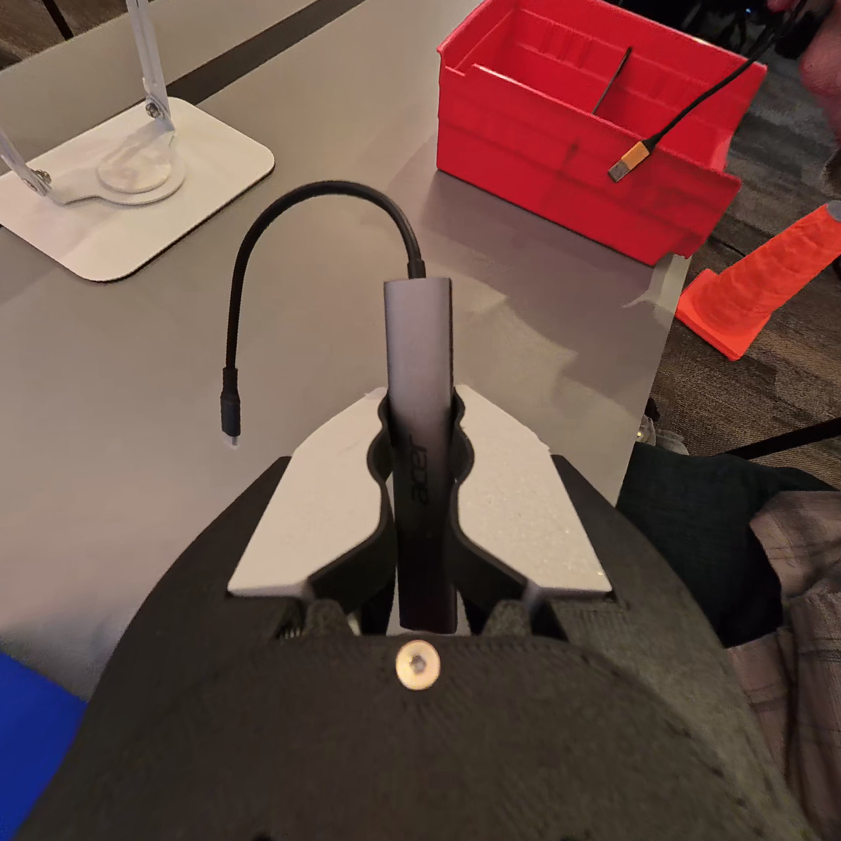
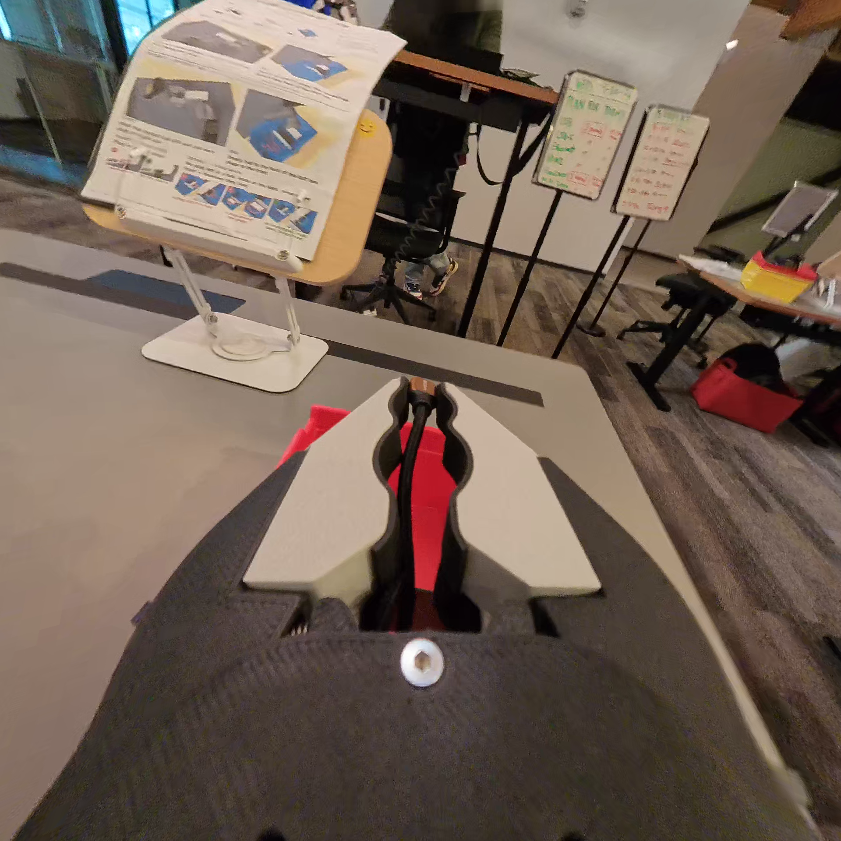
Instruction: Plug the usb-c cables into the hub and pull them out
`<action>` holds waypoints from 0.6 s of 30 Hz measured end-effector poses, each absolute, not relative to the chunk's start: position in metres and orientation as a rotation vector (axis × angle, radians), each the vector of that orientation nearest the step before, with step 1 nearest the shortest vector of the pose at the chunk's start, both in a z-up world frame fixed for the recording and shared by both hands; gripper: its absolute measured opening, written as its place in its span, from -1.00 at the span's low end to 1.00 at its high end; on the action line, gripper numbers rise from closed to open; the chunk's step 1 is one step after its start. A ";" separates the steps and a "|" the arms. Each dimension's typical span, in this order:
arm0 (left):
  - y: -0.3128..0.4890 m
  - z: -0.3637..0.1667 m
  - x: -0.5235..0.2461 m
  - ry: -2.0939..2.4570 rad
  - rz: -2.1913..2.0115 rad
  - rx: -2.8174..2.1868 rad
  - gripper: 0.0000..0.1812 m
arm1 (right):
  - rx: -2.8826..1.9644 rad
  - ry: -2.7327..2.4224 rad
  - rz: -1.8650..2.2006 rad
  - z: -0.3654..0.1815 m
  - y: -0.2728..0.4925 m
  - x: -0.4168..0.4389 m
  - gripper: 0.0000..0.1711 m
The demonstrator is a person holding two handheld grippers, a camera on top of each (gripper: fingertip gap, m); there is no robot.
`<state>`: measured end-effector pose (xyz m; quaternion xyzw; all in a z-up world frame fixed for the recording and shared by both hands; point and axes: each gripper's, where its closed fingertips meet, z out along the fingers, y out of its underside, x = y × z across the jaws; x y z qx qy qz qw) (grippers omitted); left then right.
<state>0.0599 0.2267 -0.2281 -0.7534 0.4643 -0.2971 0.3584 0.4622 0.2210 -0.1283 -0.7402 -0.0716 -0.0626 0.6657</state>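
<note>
Left gripper (image 1: 418, 400) jaws clamp the hub (image 1: 418, 364); right gripper (image 2: 422, 387) jaws clamp a cable (image 1: 632, 159), well apart, unplugged; plugging remains.

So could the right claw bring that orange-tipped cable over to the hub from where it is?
Probably yes. The orange-tipped cable hangs in open air above the red bin, and nothing stands between it and the hub held in the left claw.
</note>
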 end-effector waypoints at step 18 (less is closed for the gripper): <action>0.225 -0.250 0.059 1.176 -0.794 -1.980 -0.77 | -1.602 -0.055 -0.031 -0.096 0.207 0.497 -0.89</action>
